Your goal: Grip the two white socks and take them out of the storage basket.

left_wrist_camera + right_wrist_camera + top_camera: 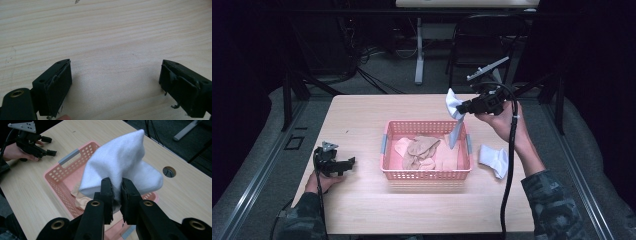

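Note:
My right gripper is shut on a white sock, holding it in the air over the right side of a pink basket. The sock's lower end hangs down into the basket. Several beige socks lie inside it. A second white sock lies on the table right of the basket. My left gripper rests on the table left of the basket, open, with bare wood between its jaws; it also shows far off in the right gripper view.
The wooden table has a round cable hole beyond the basket. A desk leg and a chair stand on the floor behind the table. Dark cables trail from both grippers.

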### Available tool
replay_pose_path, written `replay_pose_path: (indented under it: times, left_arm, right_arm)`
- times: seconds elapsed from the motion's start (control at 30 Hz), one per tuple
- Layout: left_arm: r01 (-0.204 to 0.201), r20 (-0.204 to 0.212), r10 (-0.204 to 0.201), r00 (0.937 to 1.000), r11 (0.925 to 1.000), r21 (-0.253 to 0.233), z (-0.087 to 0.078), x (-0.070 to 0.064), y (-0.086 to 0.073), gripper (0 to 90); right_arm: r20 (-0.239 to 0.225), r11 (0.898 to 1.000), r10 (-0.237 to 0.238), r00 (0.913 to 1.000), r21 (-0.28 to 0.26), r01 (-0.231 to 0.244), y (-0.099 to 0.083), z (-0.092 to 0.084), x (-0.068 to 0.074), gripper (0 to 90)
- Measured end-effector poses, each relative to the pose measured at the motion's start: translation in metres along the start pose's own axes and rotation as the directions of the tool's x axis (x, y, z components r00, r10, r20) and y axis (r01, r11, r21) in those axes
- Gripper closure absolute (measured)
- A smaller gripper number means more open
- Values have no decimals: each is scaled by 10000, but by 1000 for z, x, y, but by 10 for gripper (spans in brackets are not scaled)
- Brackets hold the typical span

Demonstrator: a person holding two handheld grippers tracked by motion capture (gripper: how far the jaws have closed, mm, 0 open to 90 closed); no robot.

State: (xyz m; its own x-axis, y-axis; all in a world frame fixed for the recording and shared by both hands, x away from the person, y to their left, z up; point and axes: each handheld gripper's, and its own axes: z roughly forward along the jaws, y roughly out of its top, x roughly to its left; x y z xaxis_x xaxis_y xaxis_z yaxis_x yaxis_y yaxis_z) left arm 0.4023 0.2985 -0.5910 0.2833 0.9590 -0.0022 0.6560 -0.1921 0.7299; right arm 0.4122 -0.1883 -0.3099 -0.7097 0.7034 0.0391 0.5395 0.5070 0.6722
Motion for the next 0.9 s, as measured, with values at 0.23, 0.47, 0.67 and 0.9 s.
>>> replay_pose_path:
  times: [0.23,0.47,0.67,0.9]
  left_arm:
    - [0,-3,0,10000,10000,2,0,0,0,109]
    - [7,-4,-7,10000,10000,15,0,0,0,109]
    - [3,-5,-3,10000,10000,3,0,0,0,109]
    - [14,-11,-14,10000,10000,-1,0,0,0,108]
  right_arm:
    - [386,9994,311,9988,-166,-305,-12,-22,-13,809]
    - [823,9975,680,9943,-244,-662,-31,-41,-30,807]
    - [1200,9939,1104,9866,-136,-1095,-56,-50,-47,806]
    - [1297,9823,1789,9753,316,-1844,-93,-31,-71,806]
